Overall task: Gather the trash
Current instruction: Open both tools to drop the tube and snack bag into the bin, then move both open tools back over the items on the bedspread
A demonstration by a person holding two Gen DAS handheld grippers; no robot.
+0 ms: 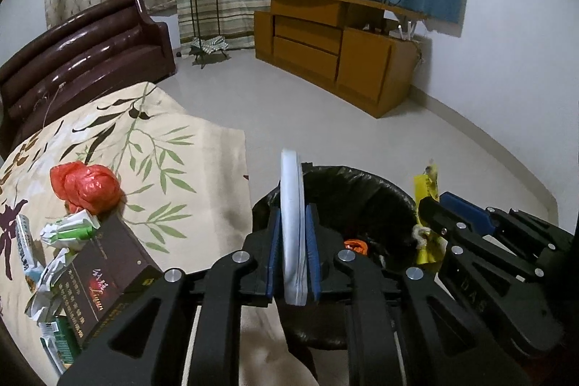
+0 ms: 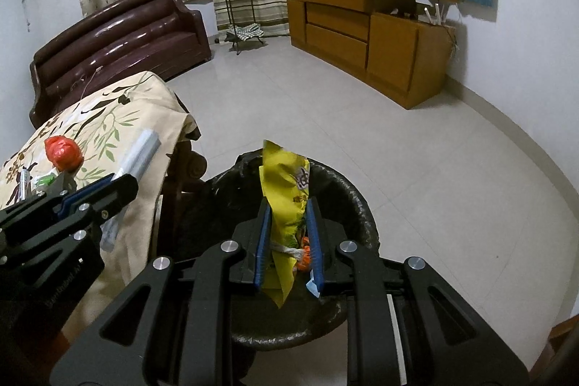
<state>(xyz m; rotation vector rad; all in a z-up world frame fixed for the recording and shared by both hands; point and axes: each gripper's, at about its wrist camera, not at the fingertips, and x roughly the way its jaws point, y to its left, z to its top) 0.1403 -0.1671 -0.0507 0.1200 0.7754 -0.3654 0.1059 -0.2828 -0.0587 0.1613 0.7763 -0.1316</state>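
My left gripper [image 1: 293, 216] is shut on a pale blue-white flat packet [image 1: 291, 176] that stands upright between its blue pads, over the near rim of a bin lined with a black bag [image 1: 362, 190]. My right gripper [image 2: 289, 205] is shut on a yellow snack wrapper [image 2: 286, 176], held above the same bin [image 2: 347, 190]. Something orange [image 1: 356, 245] lies inside the bin. In the left wrist view the right gripper [image 1: 439, 201] and its yellow wrapper [image 1: 425, 187] show at the right. In the right wrist view the left gripper [image 2: 126, 179] and its packet [image 2: 144, 147] show at the left.
Left of the bin stands a table under a floral cloth [image 1: 163, 147]. On it lie a crumpled red plastic bag [image 1: 87, 187], green-and-white wrappers [image 1: 72, 228] and a dark box [image 1: 105, 274]. Behind are a brown sofa [image 1: 90, 53], a plant stand [image 1: 204, 6] and a wooden cabinet [image 1: 343, 53].
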